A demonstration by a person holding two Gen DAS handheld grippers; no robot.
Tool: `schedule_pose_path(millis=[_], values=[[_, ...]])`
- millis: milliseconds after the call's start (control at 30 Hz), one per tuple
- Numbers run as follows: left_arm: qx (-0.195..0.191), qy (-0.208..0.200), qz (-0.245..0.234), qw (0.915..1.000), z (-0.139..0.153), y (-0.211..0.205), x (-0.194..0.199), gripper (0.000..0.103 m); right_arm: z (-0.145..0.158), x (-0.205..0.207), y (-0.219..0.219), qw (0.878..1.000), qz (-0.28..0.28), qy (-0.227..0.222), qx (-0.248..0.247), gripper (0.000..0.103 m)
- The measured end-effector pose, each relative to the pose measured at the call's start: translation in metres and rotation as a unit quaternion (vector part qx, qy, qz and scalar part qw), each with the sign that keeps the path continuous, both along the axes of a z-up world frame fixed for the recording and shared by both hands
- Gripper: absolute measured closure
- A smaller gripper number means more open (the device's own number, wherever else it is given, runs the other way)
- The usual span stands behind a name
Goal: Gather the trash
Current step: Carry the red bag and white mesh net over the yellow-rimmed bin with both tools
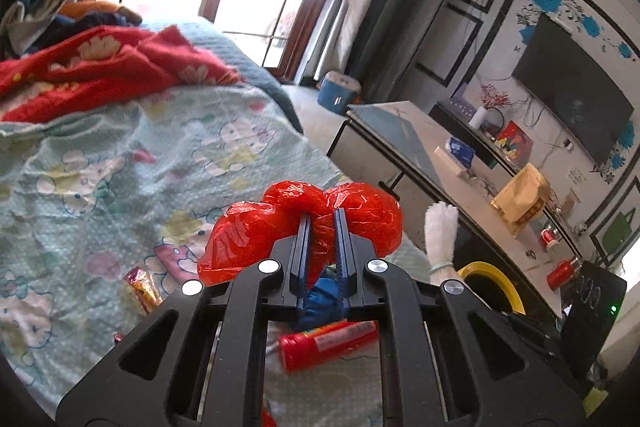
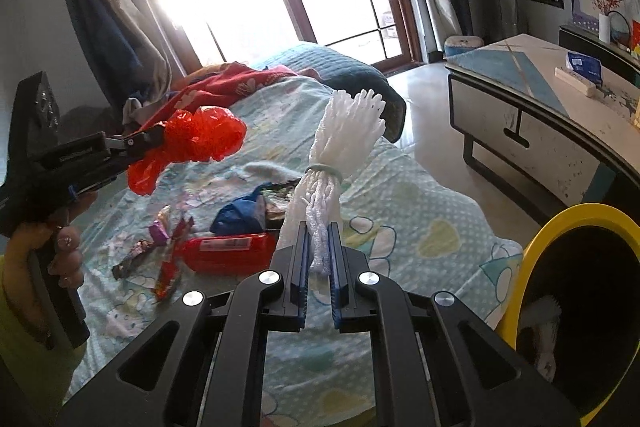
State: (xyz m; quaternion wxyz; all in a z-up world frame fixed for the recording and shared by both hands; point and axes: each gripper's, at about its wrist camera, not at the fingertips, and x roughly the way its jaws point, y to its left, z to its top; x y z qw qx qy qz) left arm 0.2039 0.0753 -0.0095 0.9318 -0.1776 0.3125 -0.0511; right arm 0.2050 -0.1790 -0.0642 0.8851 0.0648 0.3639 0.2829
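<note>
My left gripper (image 1: 323,217) is shut on a crumpled red plastic bag (image 1: 356,213) and holds it above the bed; it also shows from the side in the right wrist view (image 2: 158,139) with the bag (image 2: 200,135). My right gripper (image 2: 319,229) is shut on a white foam net bundle (image 2: 340,147) tied with a band, held upright over the bed; its tip shows in the left wrist view (image 1: 440,231). On the bedsheet lie a red tube package (image 2: 228,251), a blue wrapper (image 2: 240,213) and several candy wrappers (image 2: 160,243). A yellow-rimmed bin (image 2: 560,227) stands at the right.
The bed has a patterned sheet (image 2: 420,219) and a red blanket (image 1: 100,67) at its far end. A low table (image 2: 540,99) with boxes stands right of the bed, tiled floor between them. A TV (image 1: 572,99) hangs on the right wall.
</note>
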Motion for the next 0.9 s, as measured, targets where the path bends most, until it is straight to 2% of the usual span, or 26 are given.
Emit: schedule_pose_path(millis=[200, 900], values=[[0.012, -0.028, -0.005, 0.9995, 0.015, -0.009, -0.024, 0.096, 0.014, -0.009, -0.006, 1.000, 0.001, -0.013, 0.003, 0.094], [0.036, -0.071, -0.041, 0.9960, 0.040, -0.047, -0.072, 0.097, 0.047, -0.043, -0.044, 0.999, -0.021, -0.046, 0.003, 0.094]])
